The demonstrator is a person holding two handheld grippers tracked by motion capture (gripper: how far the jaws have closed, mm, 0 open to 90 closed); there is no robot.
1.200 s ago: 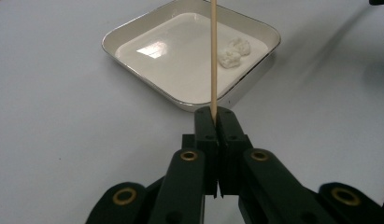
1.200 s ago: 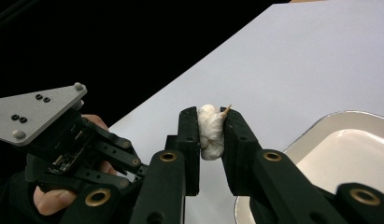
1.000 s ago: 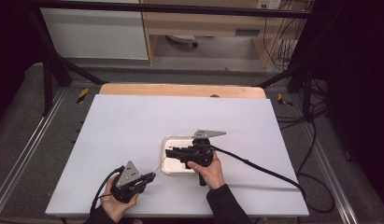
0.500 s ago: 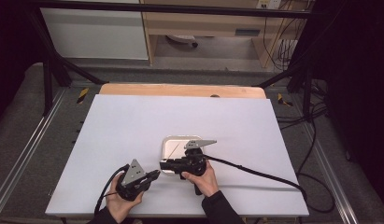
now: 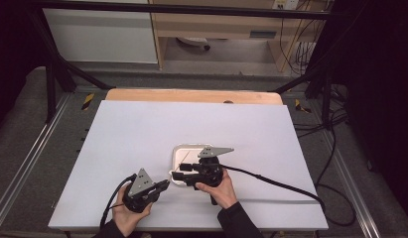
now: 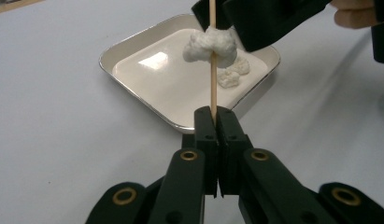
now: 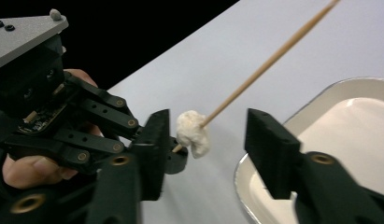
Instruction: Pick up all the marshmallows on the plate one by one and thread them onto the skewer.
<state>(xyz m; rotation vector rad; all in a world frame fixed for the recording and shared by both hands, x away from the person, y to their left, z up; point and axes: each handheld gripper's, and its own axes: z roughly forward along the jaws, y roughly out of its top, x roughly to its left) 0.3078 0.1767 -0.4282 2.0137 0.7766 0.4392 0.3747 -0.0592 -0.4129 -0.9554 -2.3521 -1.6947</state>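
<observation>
Skewer point(image 6: 213, 84) (thin wood, lumpy white morsel point(image 6: 209, 45) impaled) pinched by left hand-held gripper point(image 6: 217, 122); right hand-held gripper point(image 7: 208, 135) spread.

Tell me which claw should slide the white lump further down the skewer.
Right claw: open, its jaws either side of the white lump. Left claw is shut on the skewer.
</observation>
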